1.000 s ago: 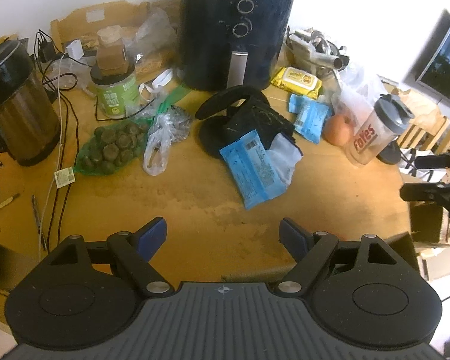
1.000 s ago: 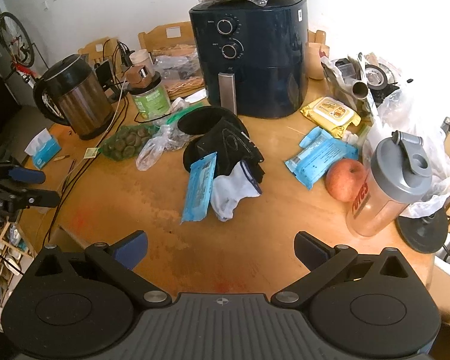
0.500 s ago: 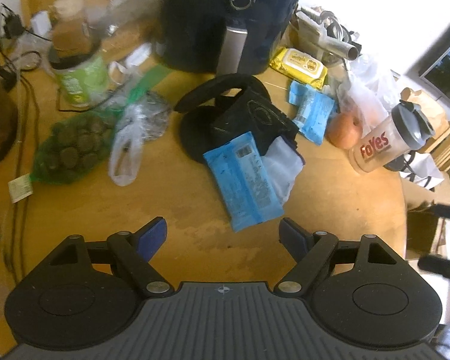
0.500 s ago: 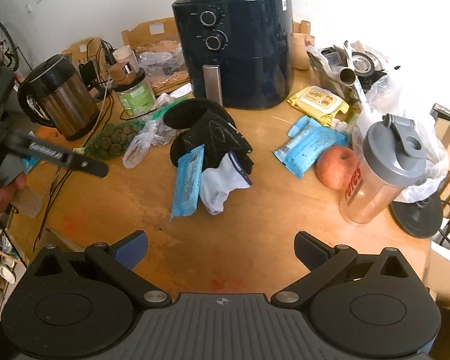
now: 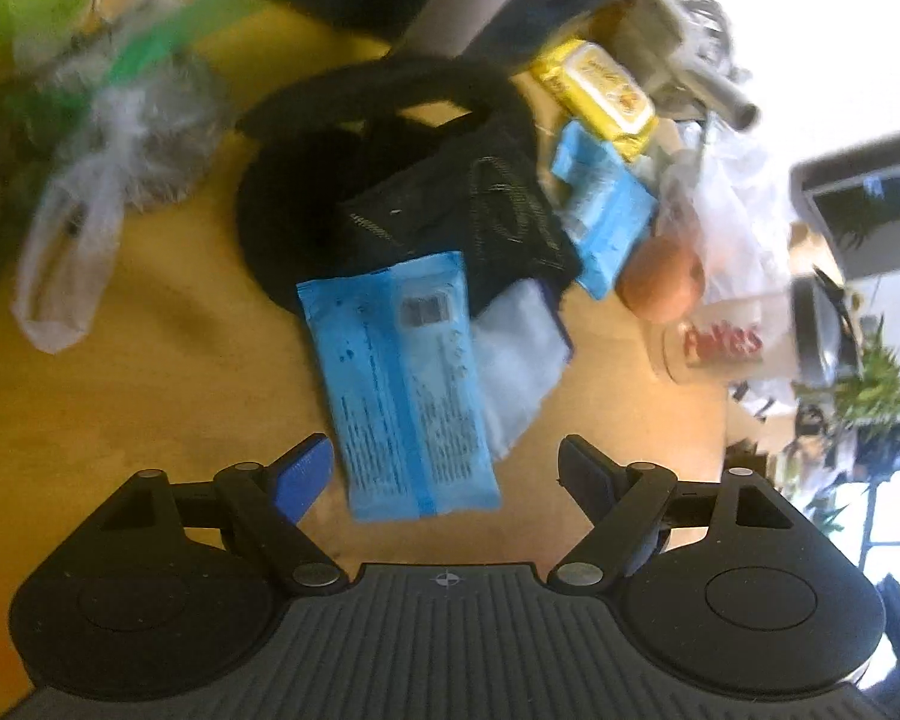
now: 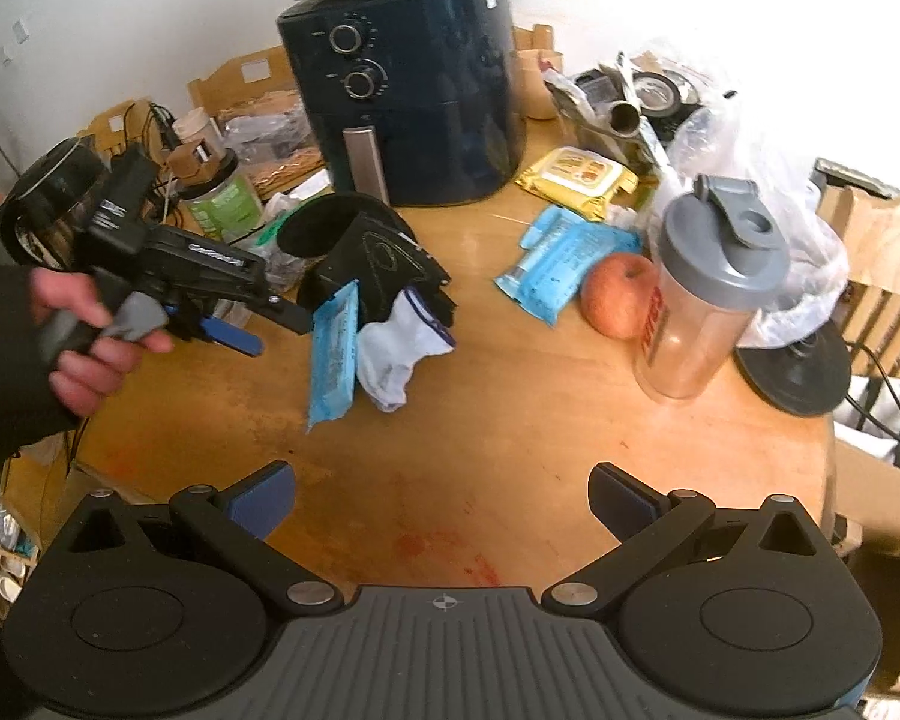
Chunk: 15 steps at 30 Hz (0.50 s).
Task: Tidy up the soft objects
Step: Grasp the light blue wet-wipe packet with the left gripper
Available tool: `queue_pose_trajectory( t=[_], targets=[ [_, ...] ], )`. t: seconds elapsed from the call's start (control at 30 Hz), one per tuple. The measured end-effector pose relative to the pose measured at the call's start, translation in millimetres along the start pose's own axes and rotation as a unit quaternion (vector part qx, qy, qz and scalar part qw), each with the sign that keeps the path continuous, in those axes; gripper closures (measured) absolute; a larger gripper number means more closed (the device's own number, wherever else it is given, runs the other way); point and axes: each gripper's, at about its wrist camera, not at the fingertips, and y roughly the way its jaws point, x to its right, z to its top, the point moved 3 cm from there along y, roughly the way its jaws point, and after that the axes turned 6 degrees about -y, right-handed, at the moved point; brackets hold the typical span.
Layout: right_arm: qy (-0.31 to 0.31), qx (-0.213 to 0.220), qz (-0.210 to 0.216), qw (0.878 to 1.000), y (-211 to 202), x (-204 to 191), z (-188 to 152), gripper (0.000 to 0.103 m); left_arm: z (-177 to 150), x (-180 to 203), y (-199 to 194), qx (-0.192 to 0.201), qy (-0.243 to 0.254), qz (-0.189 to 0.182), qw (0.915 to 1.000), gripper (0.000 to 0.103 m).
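Left claw (image 5: 444, 468) spread wide, empty, pitched down over the near end of the flat light-blue plastic wipes pack (image 5: 399, 384). Right claw (image 6: 441, 501) also spread, empty, hanging over bare wooden surface (image 6: 510, 468).

The pack lies against the pile: black fabric items (image 5: 450, 222) behind it, white cloth with a dark trim (image 6: 399, 354) beside it on the right, probably a sock; the left view is blurred.

For a clean pick: straddle the pack's short near edge, one finger per long side, and pinch only once it's well in. It's soft, so it'll sag; grip mid-width and don't catch the cloth.

Room: open surface toward the near edge. The red apple (image 6: 621, 294) and clear shaker bottle with a grey lid (image 6: 705, 294) stand well apart to the right. Clear plastic bag (image 5: 69, 252) lies to the left.
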Motion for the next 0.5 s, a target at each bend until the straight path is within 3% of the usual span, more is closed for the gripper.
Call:
queue_pose_trajectory(
  t=[0.33,0.5],
  targets=[
    [0.021,-0.008,-0.015,1.0,-6.5,8.1,-11.9,0.0,7.1,-28.9,57.8,-0.016,-0.068,-0.035,0.9969,0.018],
    [0.026,-0.012,-0.019,0.999,-8.0,11.5,-15.9,0.0,11.0,-32.3,61.8,0.008,-0.092,-0.066,0.9935,0.02]
  ],
)
